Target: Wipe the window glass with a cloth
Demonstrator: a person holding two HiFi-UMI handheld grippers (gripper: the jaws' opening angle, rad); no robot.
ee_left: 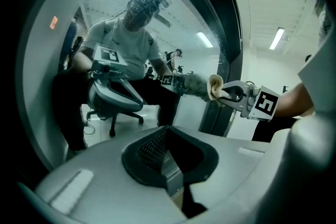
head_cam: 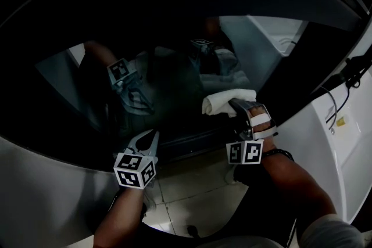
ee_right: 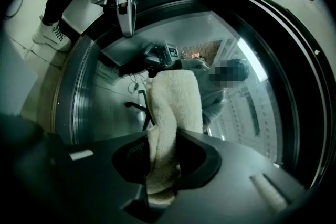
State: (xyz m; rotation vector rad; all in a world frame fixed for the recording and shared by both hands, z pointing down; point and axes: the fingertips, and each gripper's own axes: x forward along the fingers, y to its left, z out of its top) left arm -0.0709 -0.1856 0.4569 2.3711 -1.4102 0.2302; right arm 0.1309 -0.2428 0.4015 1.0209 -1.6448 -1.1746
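Head view has your right gripper (head_cam: 235, 105) at the lower right of the dark round window glass (head_cam: 174, 38), closed on a folded white cloth (head_cam: 225, 100) that sticks out to the left past its jaw tips. Your left gripper (head_cam: 149, 140) sits lower and to the left, by the bottom of the black frame (head_cam: 70, 145), well apart from the cloth. Right gripper view shows what the head view cannot: the cloth (ee_right: 176, 107) runs down between the jaws of that right gripper (ee_right: 160, 170) and is pinched there, its free end standing up against the window glass (ee_right: 241, 60). It also shows the left gripper (ee_right: 127, 26) with its jaws together in a point. Left gripper view confirms this, with nothing between the closed jaws of the left gripper (ee_left: 166, 161), and from the side it shows the cloth (ee_left: 215, 86) meeting its own reflection (ee_left: 197, 85) in the window glass (ee_left: 105, 18), so it touches the pane.
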